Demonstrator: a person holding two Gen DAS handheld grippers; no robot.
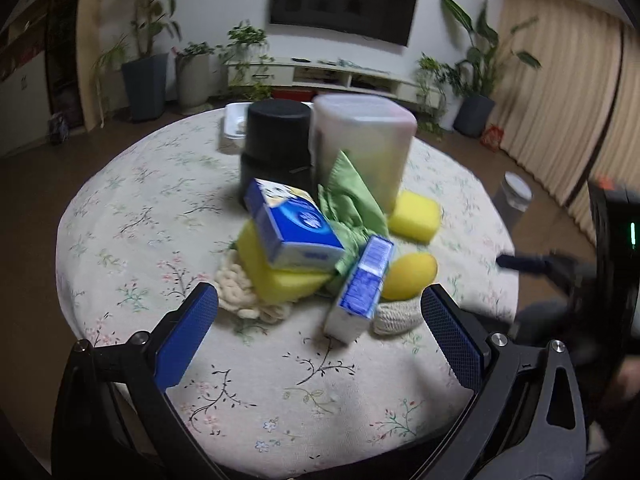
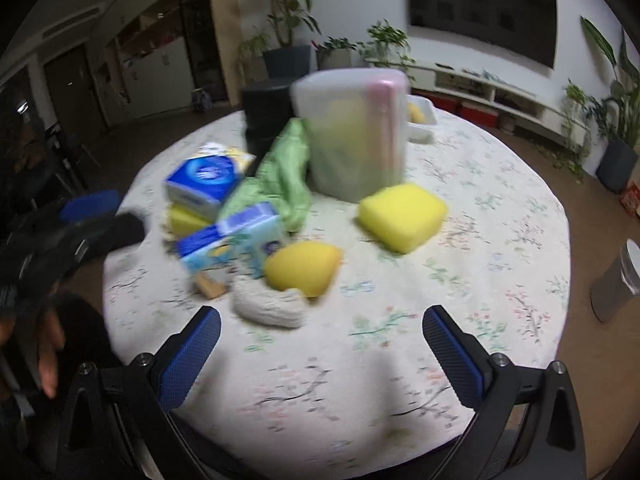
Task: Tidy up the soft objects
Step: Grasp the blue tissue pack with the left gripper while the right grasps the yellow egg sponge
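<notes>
Blue-padded fingers of the left gripper (image 1: pixel 319 306) stand wide apart and empty above the near edge of the round, floral-clothed table (image 1: pixel 120 208); the right gripper (image 2: pixel 321 326) is spread just as wide, holding nothing, over the same edge. Just beyond them a heap of soft things sits near the table's middle: a cream knitted bundle (image 2: pixel 268 306), a yellow lemon-shaped sponge (image 2: pixel 302 266), two blue tissue packs (image 1: pixel 294 226) (image 1: pixel 362 284), a yellow sponge (image 1: pixel 272 280) under the upper pack, and a crumpled green cloth (image 1: pixel 348 196). Another yellow sponge (image 2: pixel 402 214) lies apart, toward the right edge. Behind the heap stand a translucent lidded container (image 2: pixel 356 132) and a black cylinder (image 1: pixel 276 144), side by side.
</notes>
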